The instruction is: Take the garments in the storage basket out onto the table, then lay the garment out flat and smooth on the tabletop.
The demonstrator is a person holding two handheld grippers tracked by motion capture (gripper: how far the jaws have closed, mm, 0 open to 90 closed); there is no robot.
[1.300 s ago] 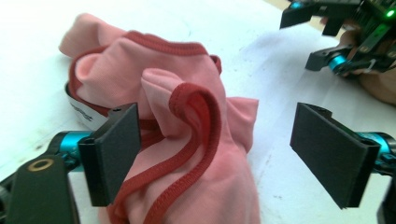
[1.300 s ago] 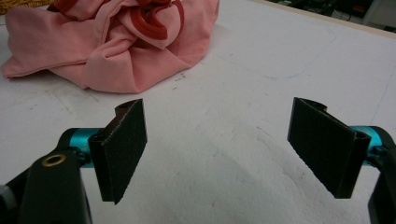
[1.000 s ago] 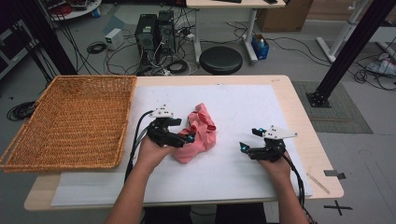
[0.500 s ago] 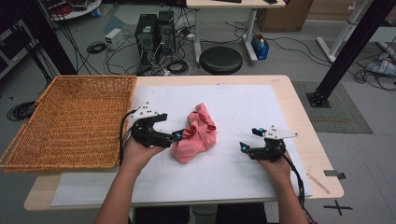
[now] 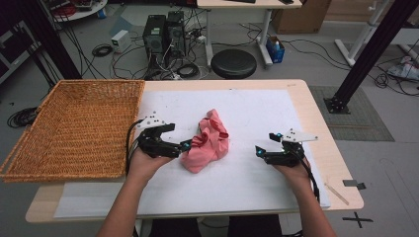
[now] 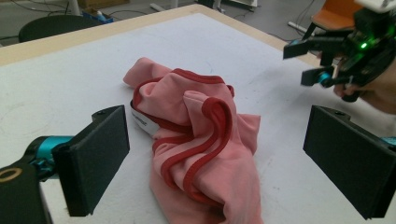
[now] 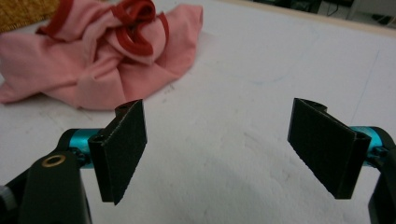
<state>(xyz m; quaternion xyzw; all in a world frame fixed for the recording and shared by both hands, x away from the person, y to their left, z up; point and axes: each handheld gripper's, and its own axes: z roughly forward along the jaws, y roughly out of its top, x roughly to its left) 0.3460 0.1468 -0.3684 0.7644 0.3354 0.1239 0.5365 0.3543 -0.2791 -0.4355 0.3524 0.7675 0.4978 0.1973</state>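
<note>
A crumpled pink garment with red trim lies in a heap on the white sheet at the table's middle. My left gripper sits just left of it, open, its tips at the cloth's near-left edge. In the left gripper view the garment lies between and just beyond the wide-apart jaws, with nothing clamped. My right gripper rests on the sheet to the garment's right, open and empty, a short gap away. The right gripper view has the garment at upper left, beyond bare sheet.
A large wicker basket stands at the table's left, overhanging the edge. The white sheet covers most of the tabletop. A thin stick lies at the near right corner. Beyond the table are a round stool and computer towers.
My left gripper drew back left, away from the garment, then came right again so its open tips reach the cloth's edge. The right gripper has stayed put.
</note>
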